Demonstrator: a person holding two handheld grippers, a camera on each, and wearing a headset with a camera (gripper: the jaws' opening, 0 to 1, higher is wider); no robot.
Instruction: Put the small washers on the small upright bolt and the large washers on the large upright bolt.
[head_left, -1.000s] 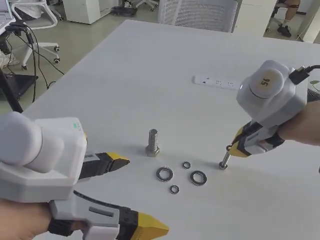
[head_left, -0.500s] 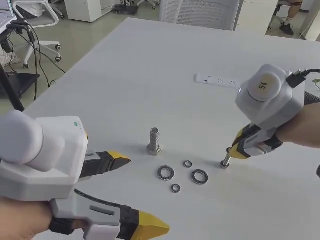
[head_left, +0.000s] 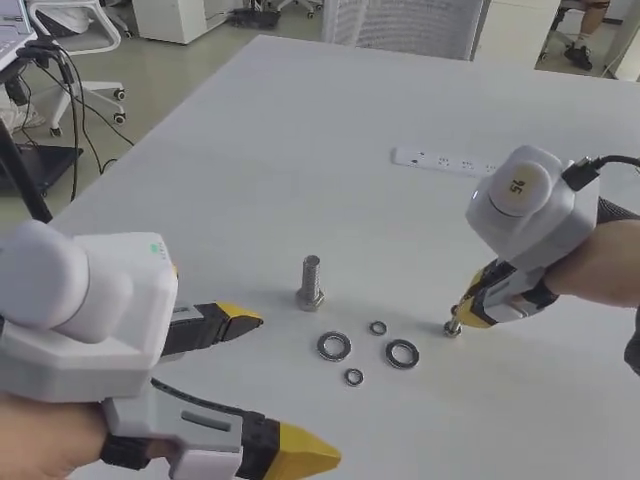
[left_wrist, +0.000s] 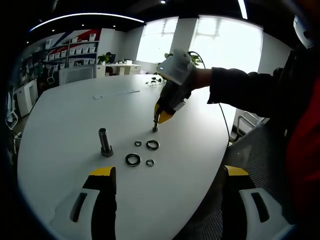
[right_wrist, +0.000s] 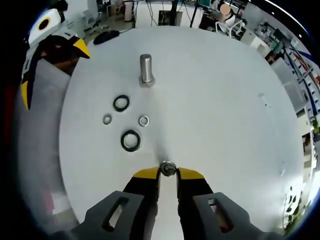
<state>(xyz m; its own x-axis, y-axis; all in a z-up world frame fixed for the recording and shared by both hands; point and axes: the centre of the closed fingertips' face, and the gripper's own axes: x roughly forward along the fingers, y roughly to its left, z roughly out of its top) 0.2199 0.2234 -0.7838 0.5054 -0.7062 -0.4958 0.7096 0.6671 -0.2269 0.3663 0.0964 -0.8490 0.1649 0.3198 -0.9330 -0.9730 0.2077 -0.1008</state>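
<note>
The large upright bolt (head_left: 310, 282) stands mid-table, and the small upright bolt (head_left: 453, 325) stands to its right. Between them lie two large washers (head_left: 333, 346) (head_left: 402, 353) and two small washers (head_left: 377, 327) (head_left: 353, 376). My right gripper (head_left: 464, 316) is down at the small bolt. In the right gripper view its jaws are almost together around a small ring (right_wrist: 168, 168) on the bolt's top. My left gripper (head_left: 282, 392) hovers open at the near left with nothing in it, and its jaws (left_wrist: 168, 172) point at the washers (left_wrist: 133, 159).
A white power strip (head_left: 440, 162) lies on the table beyond the right gripper. The table's left edge (head_left: 130, 160) drops to a floor with office chairs and cables. Bare white tabletop (head_left: 300, 180) stretches behind the bolts.
My right gripper has come down from above the small bolt to its top, carrying the small ring with it. The left gripper and the loose washers have stayed put.
</note>
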